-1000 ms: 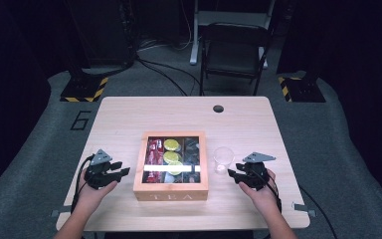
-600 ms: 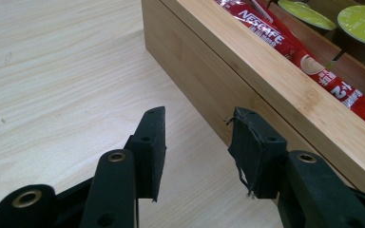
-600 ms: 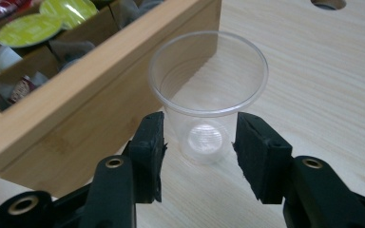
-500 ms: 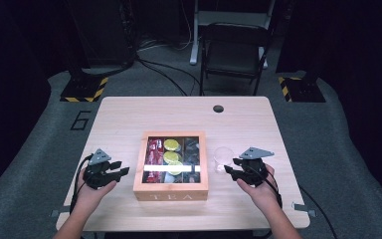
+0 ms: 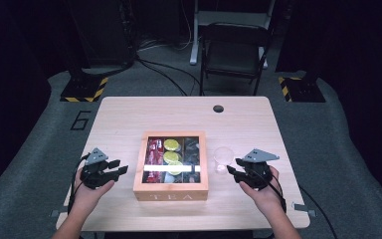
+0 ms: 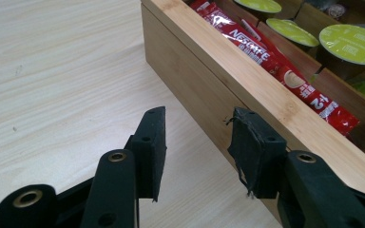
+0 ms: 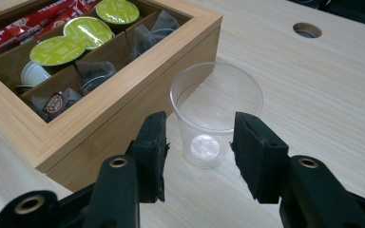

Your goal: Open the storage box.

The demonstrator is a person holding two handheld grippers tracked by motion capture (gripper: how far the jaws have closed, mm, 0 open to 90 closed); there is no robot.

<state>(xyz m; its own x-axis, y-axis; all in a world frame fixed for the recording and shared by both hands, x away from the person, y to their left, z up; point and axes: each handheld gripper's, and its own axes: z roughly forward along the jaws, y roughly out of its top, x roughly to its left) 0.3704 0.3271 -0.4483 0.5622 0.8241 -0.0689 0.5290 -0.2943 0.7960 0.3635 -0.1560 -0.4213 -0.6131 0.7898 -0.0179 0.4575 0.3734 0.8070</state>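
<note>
An open wooden tea box (image 5: 170,191) sits mid-table, with red sachets (image 5: 154,152), green-lidded capsules (image 5: 171,149) and tea bags inside. Just right of it stands an upright, empty clear plastic cup (image 5: 224,157). My right gripper (image 5: 231,172) points at the cup from the right. In the right gripper view its jaws (image 7: 200,118) flank the near side of the cup (image 7: 214,114); they have just been closing a little, and the pads stay off it. My left gripper (image 5: 122,167) hovers open left of the box; in the left gripper view it (image 6: 199,114) faces the box wall (image 6: 195,80) and holds nothing.
The light wood table (image 5: 129,119) has a round cable hole (image 5: 218,108) near its far edge. A dark chair (image 5: 234,50) stands behind the table. Bare tabletop lies left of the box and beyond it.
My right hand has lifted slightly beside the cup. The left hand, the box and the cup have kept their places.
</note>
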